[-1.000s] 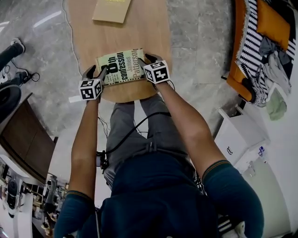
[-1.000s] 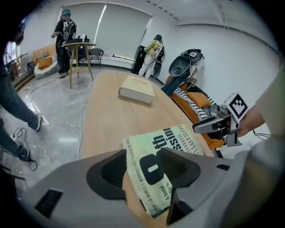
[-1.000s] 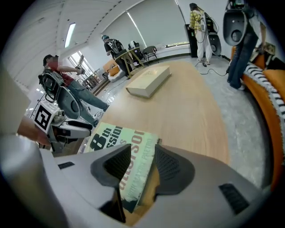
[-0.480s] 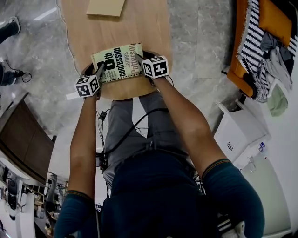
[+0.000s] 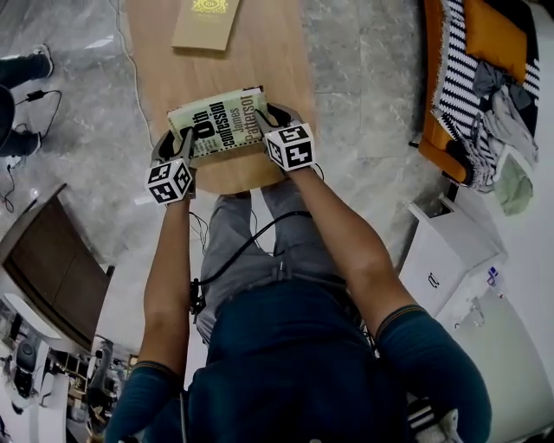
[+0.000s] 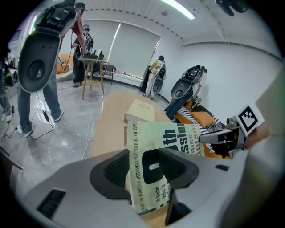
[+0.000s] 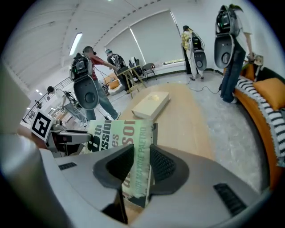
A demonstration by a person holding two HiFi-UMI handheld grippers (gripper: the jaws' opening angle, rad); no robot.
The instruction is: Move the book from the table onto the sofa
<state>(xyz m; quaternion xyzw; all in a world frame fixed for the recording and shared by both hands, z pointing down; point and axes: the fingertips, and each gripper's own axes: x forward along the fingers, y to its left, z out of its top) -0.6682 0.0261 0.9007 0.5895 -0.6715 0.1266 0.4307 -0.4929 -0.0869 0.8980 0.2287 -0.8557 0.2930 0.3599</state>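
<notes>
The green paperback book (image 5: 221, 121) hangs just above the near end of the wooden table (image 5: 260, 60), held at both short ends. My left gripper (image 5: 184, 140) is shut on its left end, and its jaws have just been closing on the cover (image 6: 153, 156). My right gripper (image 5: 263, 118) is shut on the right end, its jaws also just closing, with the spine edge (image 7: 139, 167) pinched between the pads. The orange sofa (image 5: 485, 39) with a striped throw lies at the far right, well away from the book.
A tan book (image 5: 206, 19) lies at the table's far end. A white cabinet (image 5: 450, 251) stands right of me and dark wooden furniture (image 5: 52, 260) to my left. A person's legs (image 5: 22, 69) and floor cables are at upper left.
Both grippers have risen with the book, which has come up off the tabletop. The jaws look tighter on its two ends than a second ago.
</notes>
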